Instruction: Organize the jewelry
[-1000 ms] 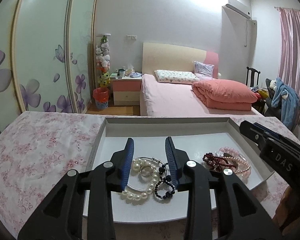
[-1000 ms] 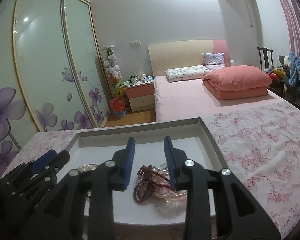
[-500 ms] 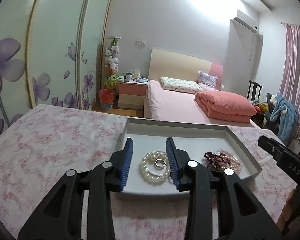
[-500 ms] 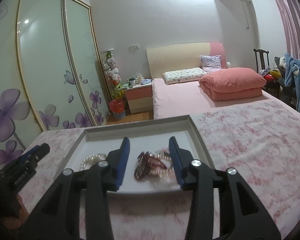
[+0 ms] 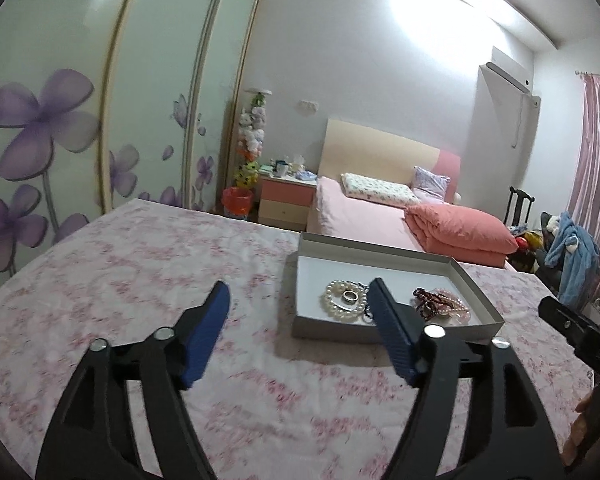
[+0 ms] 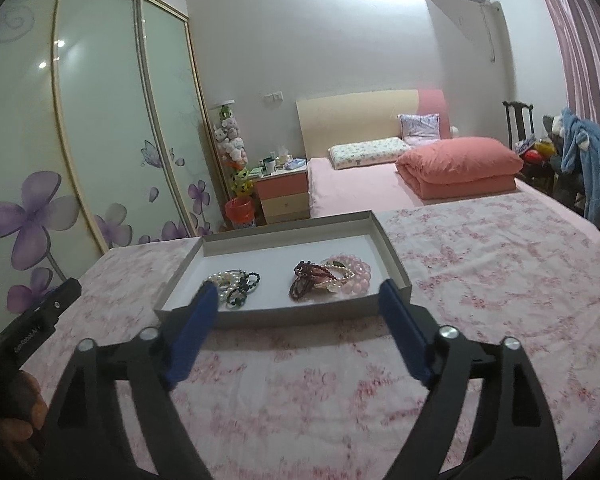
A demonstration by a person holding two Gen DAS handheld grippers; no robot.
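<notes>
A shallow grey tray (image 5: 380,250) (image 6: 284,227) stands on the pink floral tablecloth. In it lie a white pearl bracelet (image 5: 334,305) (image 6: 220,278) with a silver ring (image 5: 350,297), a black bead bracelet (image 6: 244,290), a dark red bead bracelet (image 5: 426,300) (image 6: 306,278) and a pink bead bracelet (image 5: 456,306) (image 6: 352,272). My left gripper (image 5: 298,306) is open and empty, back from the tray's near left corner. My right gripper (image 6: 298,300) is open and empty, just in front of the tray's near wall.
The floral tablecloth (image 5: 140,272) (image 6: 480,260) covers the table on both sides of the tray. Beyond the table are a bed (image 6: 380,184), a nightstand (image 5: 286,200), a red bin (image 6: 240,210) and sliding wardrobe doors (image 5: 60,120).
Both grippers have pulled back and up from the tray and opened wide. The jewelry stays in the tray.
</notes>
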